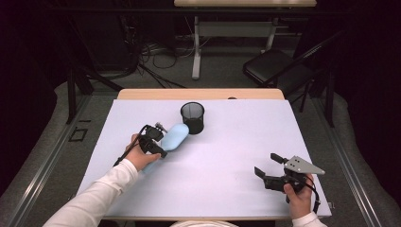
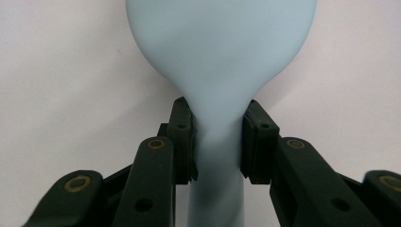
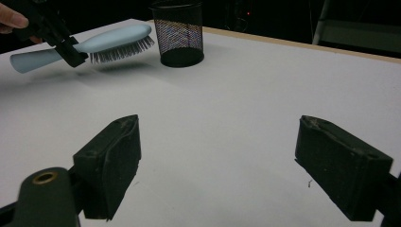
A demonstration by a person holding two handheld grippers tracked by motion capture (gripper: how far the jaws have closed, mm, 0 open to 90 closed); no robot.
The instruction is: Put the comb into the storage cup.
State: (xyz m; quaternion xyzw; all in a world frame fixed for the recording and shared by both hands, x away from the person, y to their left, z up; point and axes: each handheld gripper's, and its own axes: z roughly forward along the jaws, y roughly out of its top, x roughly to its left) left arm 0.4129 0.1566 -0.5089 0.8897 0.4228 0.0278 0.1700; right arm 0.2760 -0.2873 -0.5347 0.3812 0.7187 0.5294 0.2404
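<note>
A light blue hairbrush [image 1: 173, 137] hangs above the white table [image 1: 227, 156], bristles down, its head close beside a black mesh cup [image 1: 193, 117]. My left gripper [image 1: 158, 140] is shut on the brush where the handle narrows; in the left gripper view both pads [image 2: 183, 137] press the blue neck [image 2: 218, 142]. The right gripper view shows the brush [image 3: 113, 40] lifted off the table, its shadow under it, left of the cup [image 3: 178, 32]. My right gripper [image 1: 268, 165] stays open near the table's front right, nothing between its jaws [image 3: 217, 161].
The table's wooden far edge [image 1: 201, 93] shows beyond the white sheet. Behind it stand a folding chair [image 1: 279, 66], a desk leg and cables on the floor. A sleeved forearm [image 1: 99, 194] comes in from the bottom left.
</note>
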